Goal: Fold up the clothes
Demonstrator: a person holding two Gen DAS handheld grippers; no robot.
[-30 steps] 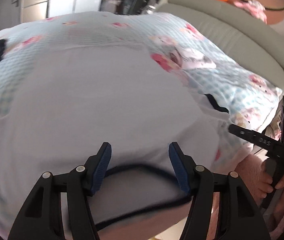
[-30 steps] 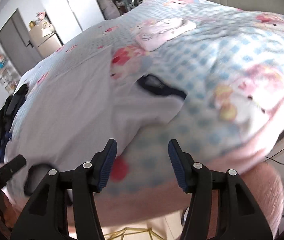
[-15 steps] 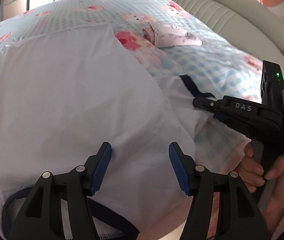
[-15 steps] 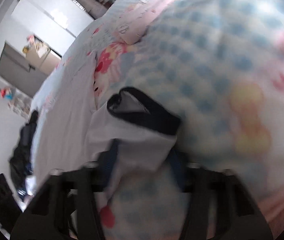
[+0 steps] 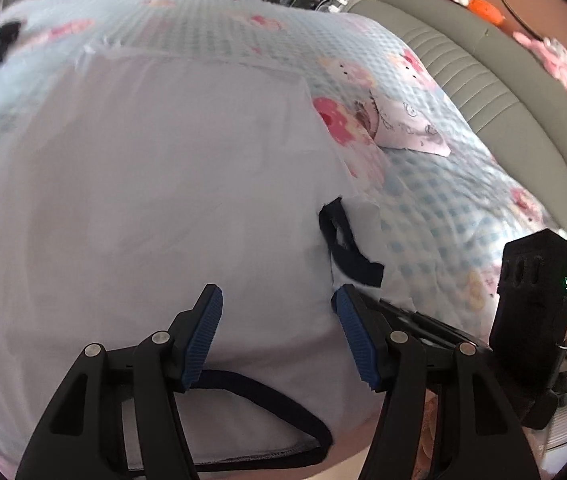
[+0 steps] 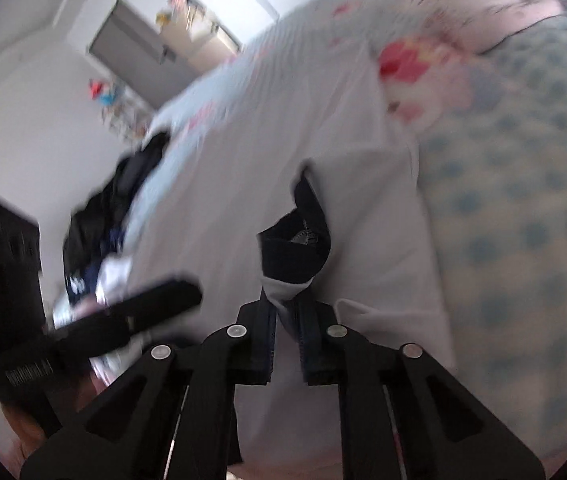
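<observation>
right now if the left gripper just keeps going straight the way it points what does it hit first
Most likely the white shirt spread on the bed. The left gripper stands open, angled down at the shirt body just beyond its dark-trimmed collar. Nothing else shows between the fingers, though depth is hard to judge.

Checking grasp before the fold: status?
Right hand-held gripper closing on shirt sleeve. Left hand-held gripper open over shirt, near collar. Nothing in the way.

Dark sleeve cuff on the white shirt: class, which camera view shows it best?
The right wrist view: the dark sleeve cuff sits centred and close, just beyond the right tool, whose jaws are closing on the sleeve fabric. The left wrist view shows the cuff smaller, off to the side.
</observation>
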